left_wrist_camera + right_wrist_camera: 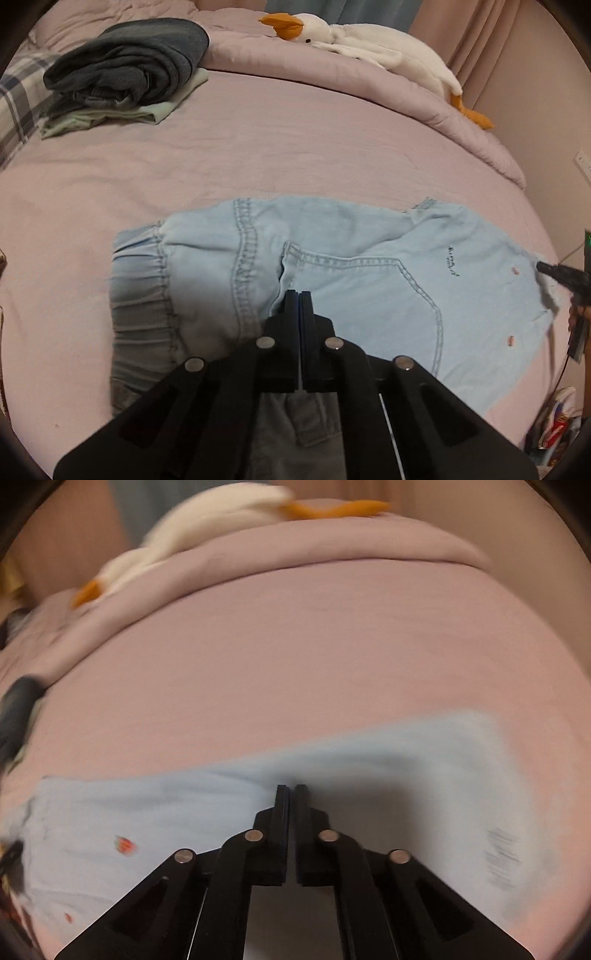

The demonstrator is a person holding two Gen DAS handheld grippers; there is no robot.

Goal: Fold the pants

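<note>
Light blue denim pants [332,258] lie folded on a pink bed, elastic waistband at the left and a back pocket in the middle. My left gripper [300,293] is shut on a fold of the pants near the pocket. The right wrist view is blurred by motion; there the pants [184,805] stretch across the lower frame. My right gripper [291,786] is shut on the pants' cloth. The right gripper's black tip also shows in the left wrist view [546,267] at the pants' right edge.
A stack of folded dark and pale green clothes [125,70] sits at the far left of the bed [295,147]. A white plush goose [369,40] lies on the rolled duvet at the back. A plaid pillow [18,103] is at the left edge.
</note>
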